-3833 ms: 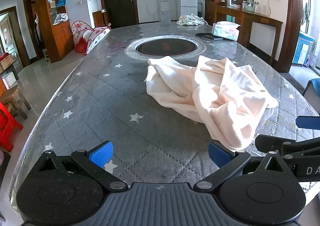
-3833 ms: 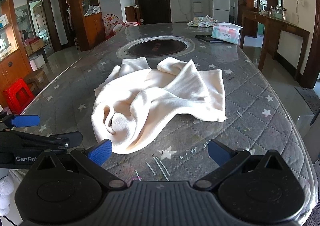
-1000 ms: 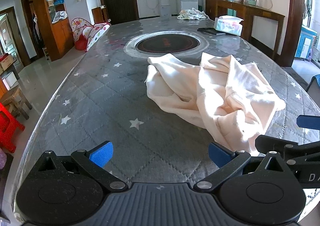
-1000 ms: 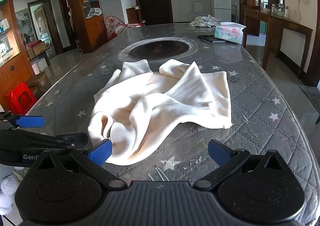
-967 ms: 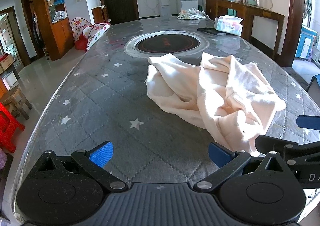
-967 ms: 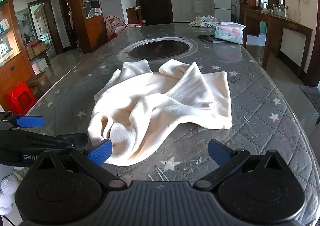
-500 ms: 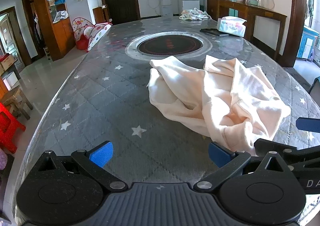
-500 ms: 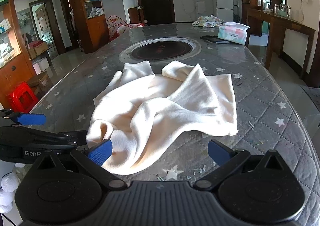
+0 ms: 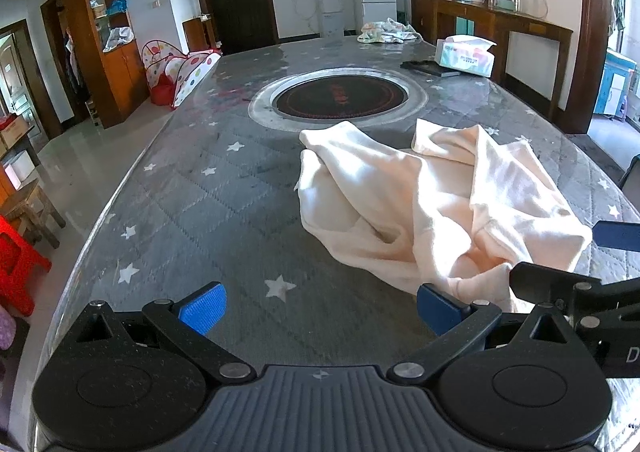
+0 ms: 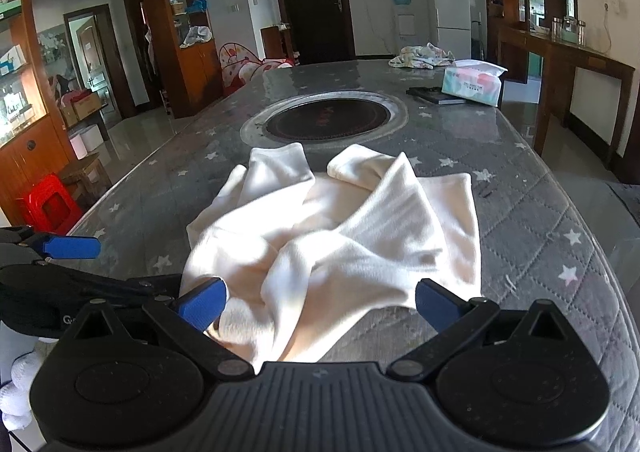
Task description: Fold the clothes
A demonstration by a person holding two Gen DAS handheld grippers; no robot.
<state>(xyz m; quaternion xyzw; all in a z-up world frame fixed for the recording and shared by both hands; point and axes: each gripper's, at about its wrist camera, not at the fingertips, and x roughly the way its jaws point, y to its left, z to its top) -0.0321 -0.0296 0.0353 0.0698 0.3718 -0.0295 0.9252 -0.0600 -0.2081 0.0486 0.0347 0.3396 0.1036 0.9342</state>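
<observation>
A crumpled cream garment lies in a loose heap on the grey star-patterned table. My left gripper is open over bare table, its right pad just touching the garment's near edge. In the right wrist view the same garment spreads in front, its near folds lying between the open fingers of my right gripper. The left pad rests against the cloth. Each gripper shows at the edge of the other's view.
A round black hotplate is set into the table beyond the garment. A tissue pack, a dark flat item and another bundle of cloth sit at the far end. A red stool stands left of the table.
Both grippers have moved forward toward the garment. Its near folds now lie between the right gripper's fingers, and the left gripper's right pad has reached its edge.
</observation>
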